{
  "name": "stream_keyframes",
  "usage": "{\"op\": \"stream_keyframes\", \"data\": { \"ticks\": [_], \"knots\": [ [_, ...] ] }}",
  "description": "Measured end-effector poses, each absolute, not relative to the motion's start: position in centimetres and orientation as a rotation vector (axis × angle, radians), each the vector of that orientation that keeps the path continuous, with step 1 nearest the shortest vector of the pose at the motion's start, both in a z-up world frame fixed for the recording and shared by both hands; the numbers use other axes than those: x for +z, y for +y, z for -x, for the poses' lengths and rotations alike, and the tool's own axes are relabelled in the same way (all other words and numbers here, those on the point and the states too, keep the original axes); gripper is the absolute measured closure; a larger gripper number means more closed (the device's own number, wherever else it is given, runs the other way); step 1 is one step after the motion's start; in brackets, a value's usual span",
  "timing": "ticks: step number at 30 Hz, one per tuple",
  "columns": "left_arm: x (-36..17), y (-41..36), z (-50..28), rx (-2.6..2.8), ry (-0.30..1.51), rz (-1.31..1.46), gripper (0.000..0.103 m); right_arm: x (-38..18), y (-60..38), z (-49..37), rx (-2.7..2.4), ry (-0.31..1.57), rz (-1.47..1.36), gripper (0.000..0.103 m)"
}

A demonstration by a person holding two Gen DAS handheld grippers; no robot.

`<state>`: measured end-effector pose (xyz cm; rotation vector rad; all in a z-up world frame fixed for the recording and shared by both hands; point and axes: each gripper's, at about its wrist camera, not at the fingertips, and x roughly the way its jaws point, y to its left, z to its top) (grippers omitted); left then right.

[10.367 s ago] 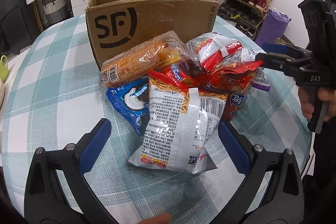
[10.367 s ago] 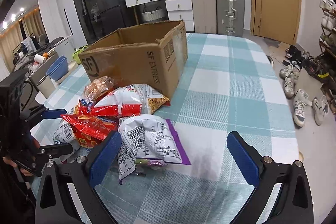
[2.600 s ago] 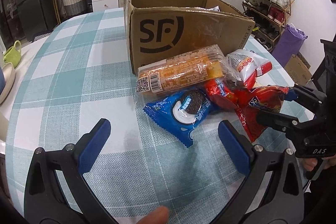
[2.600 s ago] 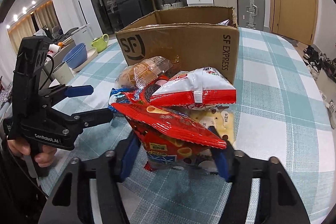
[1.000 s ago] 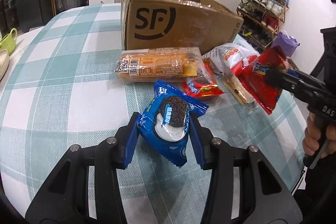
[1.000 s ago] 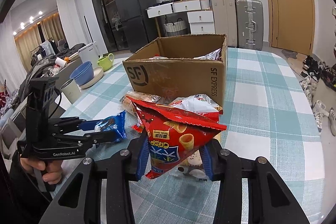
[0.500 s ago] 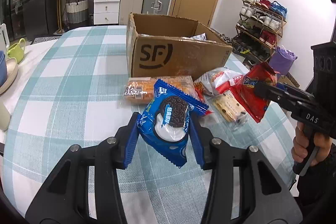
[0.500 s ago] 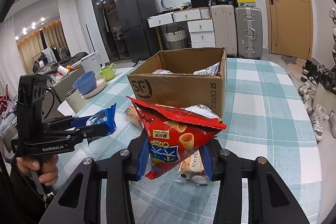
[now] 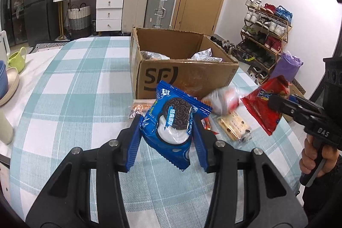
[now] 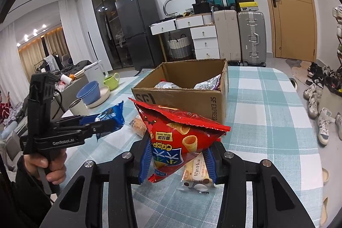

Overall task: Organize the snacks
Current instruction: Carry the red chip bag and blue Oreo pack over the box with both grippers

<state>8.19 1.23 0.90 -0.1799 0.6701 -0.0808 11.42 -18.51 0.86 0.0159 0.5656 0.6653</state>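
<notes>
Cardboard box lies ahead of both tools. Left tool pinches cookie pack; right tool pinches red chip bag.

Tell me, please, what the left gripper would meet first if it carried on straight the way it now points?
Probably the front wall of the cardboard box, the left gripper and its blue Oreo packet passing over the orange packet lying before it; depth is uncertain.
</notes>
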Motion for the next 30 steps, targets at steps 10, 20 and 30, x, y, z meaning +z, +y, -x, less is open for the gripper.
{"op": "stream_keyframes", "data": {
  "ticks": [10, 20, 30],
  "knots": [
    [2.3, 1.2, -10.0, -0.08, 0.657, 0.185, 0.061, 2.5, -18.8, -13.4, 0.637, 0.557, -0.034, 0.06],
    [5.4, 1.9, -12.5, -0.043, 0.622, 0.18, 0.061, 5.1, -17.2, -16.4, 0.663, 0.528, -0.048, 0.06],
    [7.6, 2.6, -16.1, -0.028, 0.603, 0.185, 0.061, 6.8, -15.8, -19.4, 0.657, 0.528, -0.04, 0.06]
  ]
}}
